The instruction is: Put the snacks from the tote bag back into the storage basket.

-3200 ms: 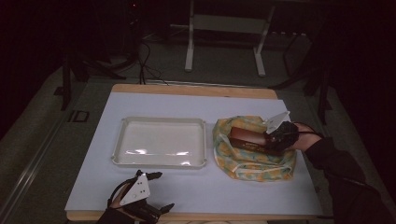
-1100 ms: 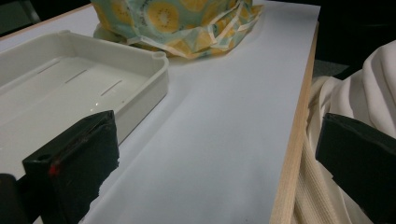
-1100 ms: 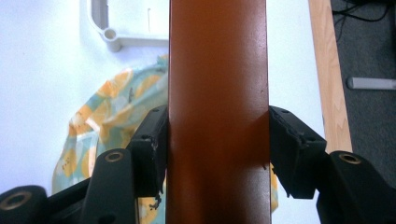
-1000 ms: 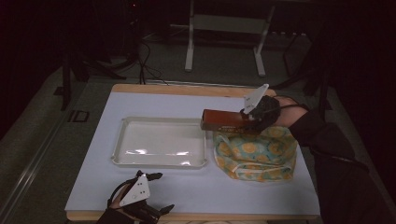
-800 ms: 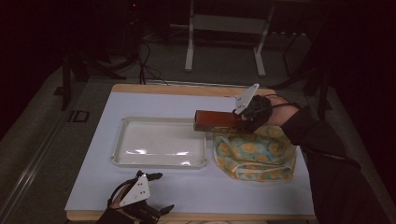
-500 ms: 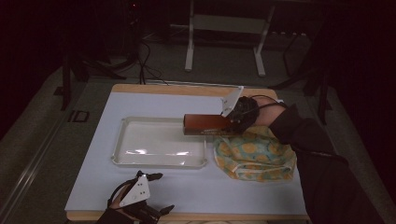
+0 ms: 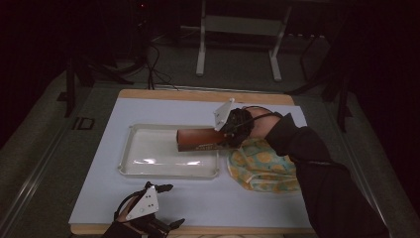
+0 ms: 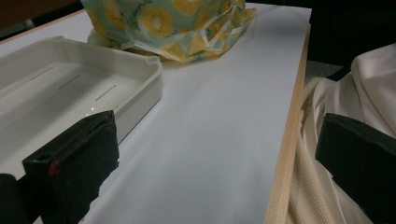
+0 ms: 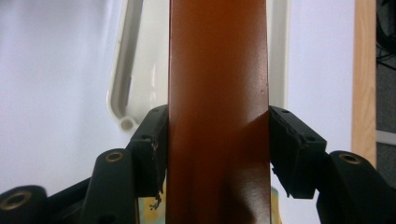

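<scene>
A long brown box [image 7: 200,139] with a smooth, slightly glossy skin and flat rectangular faces is being held level over the right end of the white tray [image 7: 148,166], its far end reaching out above the tray's floor. The right claw [image 7: 229,130] is pinching it at its near end; in the right gripper view the box [image 9: 218,93] is sitting squarely between the two black jaws, which are pressing on its opposite long sides. The tray is shallow, hard plastic with rounded corners and a raised rim, and in the left gripper view its floor [image 8: 60,88] is showing narrow slots. Just to the right of the tray a soft cloth pouch [image 7: 265,166], printed with yellow citrus slices on pale green, is slumping in crumpled folds on the bench [image 7: 104,198]. The bench is wearing a smooth pale covering with a light wooden edge. The left claw [image 7: 168,206] is resting near the front edge, its blocky jaws standing spread wide with nothing between them. Cream ribbed fabric [image 8: 336,107] is lying just past the bench edge in the left gripper view.
</scene>
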The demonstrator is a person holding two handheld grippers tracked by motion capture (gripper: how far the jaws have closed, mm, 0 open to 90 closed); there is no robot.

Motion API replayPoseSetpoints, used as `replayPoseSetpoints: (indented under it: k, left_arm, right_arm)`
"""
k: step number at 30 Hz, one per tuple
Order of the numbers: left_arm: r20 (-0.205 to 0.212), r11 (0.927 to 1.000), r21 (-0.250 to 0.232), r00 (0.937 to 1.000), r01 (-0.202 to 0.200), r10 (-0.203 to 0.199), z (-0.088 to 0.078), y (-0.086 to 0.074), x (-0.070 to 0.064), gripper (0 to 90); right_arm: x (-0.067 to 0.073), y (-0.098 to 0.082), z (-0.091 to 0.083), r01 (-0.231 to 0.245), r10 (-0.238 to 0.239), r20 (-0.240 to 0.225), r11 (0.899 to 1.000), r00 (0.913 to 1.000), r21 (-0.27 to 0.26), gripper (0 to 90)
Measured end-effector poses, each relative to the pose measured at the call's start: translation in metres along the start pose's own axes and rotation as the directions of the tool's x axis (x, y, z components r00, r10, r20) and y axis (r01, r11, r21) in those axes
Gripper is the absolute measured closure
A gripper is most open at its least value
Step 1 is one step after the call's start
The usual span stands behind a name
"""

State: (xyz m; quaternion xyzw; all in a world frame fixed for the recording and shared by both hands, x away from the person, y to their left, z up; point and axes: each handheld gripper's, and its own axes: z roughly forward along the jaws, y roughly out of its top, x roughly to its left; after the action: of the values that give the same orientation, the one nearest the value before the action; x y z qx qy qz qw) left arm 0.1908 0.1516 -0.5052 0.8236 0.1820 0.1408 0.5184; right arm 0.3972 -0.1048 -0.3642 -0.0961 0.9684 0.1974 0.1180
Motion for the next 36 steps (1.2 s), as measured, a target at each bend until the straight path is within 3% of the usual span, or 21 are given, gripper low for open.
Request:
replayPoseSetpoints:
  k: [5,11,23,36]
  left_arm:
    - [-0.001,1.0000,0.001,1.0000,-0.006,0.006,0.000,0.000,0.000,0.0]
    - [0.000,1.0000,0.001,1.0000,-0.007,0.007,0.000,0.000,-0.001,0.0]
    - [-0.002,1.0000,0.000,1.0000,-0.009,0.009,-0.001,0.000,0.000,0.0]
    - [0.001,0.9999,-0.001,0.9999,-0.013,0.013,-0.002,0.000,0.000,0.0]
  right_arm:
    - [0.002,0.012,0.014,0.011,-0.012,-0.019,1.000,0.9998,-0.021,43.4]
    - [0.004,0.023,0.026,0.005,-0.006,-0.010,0.998,0.9999,-0.064,43.4]
    - [0.008,0.023,0.058,-0.039,0.039,-0.005,0.993,0.9992,-0.112,43.4]
    - [0.008,0.019,0.097,-0.064,0.063,-0.009,0.996,0.9980,-0.061,43.3]
